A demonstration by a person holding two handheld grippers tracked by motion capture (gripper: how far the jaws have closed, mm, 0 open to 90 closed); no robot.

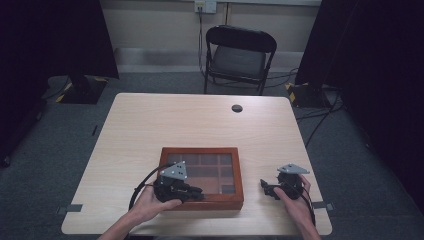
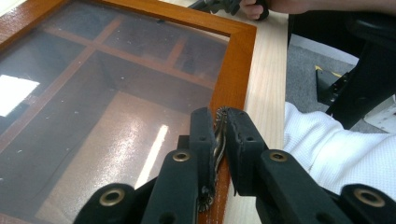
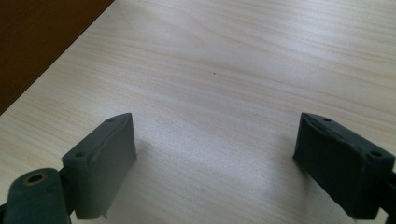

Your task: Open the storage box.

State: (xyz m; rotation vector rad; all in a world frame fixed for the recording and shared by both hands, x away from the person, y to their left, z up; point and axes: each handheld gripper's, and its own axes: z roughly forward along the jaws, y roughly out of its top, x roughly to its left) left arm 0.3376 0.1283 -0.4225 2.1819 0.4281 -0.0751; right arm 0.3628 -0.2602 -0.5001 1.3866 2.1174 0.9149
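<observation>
A brown wooden box [image 1: 201, 201] with a glass lid lies near the table's front edge. Through the glass [image 2: 93, 107] I see wooden dividers and several compartments. My left gripper [image 1: 196, 192] rests at the box's front rim. In the left gripper view its jaws [image 2: 220, 125] are shut on a small ornate metal clasp [image 2: 219, 136] on the lid's front frame. To the right of the box my right gripper [image 1: 267, 188] sits low over the bare table. Its jaws [image 3: 215, 147] stand wide open with nothing between them.
The light wooden table [image 1: 200, 125] has a round cable hole [image 1: 237, 108] at the back. A black chair [image 1: 238, 57] stands behind it. The box's side [image 3: 37, 42] lies left of the right gripper. A white sleeve [image 2: 336, 154] shows beside the table's edge.
</observation>
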